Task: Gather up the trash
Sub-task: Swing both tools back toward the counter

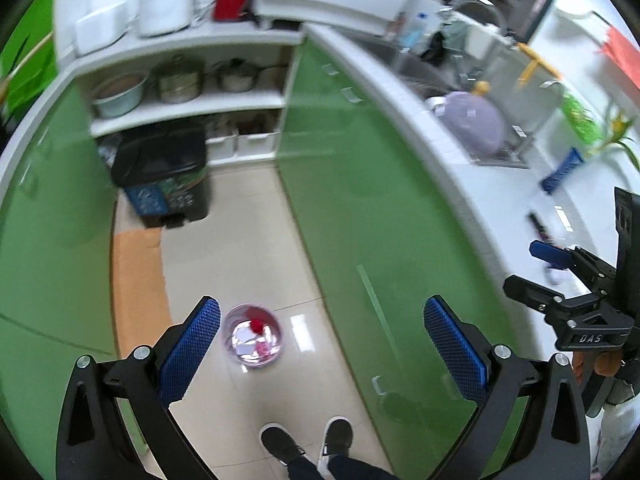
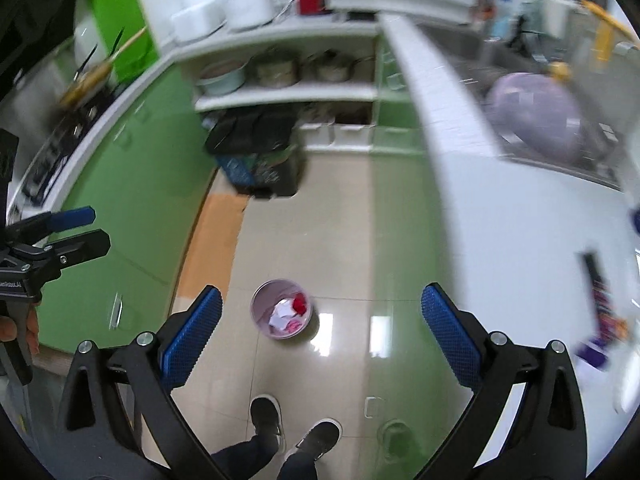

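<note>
A small pink waste bin (image 1: pixel 252 336) stands on the tiled floor, holding red, white and pink scraps; it also shows in the right wrist view (image 2: pixel 282 314). My left gripper (image 1: pixel 320 344) is open and empty, held high above the floor. My right gripper (image 2: pixel 320 340) is open and empty, also high above the floor. The right gripper shows at the right edge of the left wrist view (image 1: pixel 560 276), over the white counter (image 1: pixel 500 208). A dark wrapper (image 2: pixel 600 300) and a purple scrap (image 2: pixel 592 354) lie on the counter (image 2: pixel 500 220), blurred.
Green cabinets (image 1: pixel 360 200) line both sides of the narrow floor. A large black bin (image 1: pixel 164 176) stands at the far end under shelves of pots (image 1: pixel 180 84). An orange mat (image 1: pixel 136 280) lies at the left. A sink with a purple bowl (image 1: pixel 476 120) is on the right. My shoes (image 1: pixel 308 440) are below.
</note>
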Demonstrator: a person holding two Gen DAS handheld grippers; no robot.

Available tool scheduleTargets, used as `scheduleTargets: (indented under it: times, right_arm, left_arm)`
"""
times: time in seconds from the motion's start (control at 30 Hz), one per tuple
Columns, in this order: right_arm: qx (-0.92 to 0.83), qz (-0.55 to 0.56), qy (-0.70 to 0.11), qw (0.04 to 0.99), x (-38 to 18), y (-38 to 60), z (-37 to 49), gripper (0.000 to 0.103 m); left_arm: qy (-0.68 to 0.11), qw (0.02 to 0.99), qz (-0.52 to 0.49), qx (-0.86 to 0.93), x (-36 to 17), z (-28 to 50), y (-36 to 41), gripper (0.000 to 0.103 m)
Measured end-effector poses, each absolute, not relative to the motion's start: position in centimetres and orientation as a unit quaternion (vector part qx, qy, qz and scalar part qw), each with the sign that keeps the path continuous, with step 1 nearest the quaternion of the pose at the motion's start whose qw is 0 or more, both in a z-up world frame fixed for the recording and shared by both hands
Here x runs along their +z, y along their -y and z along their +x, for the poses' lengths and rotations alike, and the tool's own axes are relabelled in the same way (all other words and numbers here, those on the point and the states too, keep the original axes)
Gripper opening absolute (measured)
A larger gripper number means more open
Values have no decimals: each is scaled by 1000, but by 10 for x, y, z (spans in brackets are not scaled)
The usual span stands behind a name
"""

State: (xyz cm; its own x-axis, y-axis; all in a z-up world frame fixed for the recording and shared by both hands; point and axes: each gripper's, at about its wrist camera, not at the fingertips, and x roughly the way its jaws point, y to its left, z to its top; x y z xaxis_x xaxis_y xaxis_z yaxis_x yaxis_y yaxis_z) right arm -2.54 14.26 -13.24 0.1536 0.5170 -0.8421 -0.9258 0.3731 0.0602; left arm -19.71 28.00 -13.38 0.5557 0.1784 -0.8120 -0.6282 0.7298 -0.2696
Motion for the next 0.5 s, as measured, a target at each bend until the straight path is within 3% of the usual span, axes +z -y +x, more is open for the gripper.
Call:
scheduleTargets:
  times: [0.17,0.5]
  right_arm:
    - [450,-213,-405,767,-82,-67,10,98]
    - [311,-137,-406,849,-44,73,66,98]
  left_arm:
    - [-402,861,-243,193,-89,-154,-245,98]
    - [-403,901,-152,57,-41,-53,-164,98]
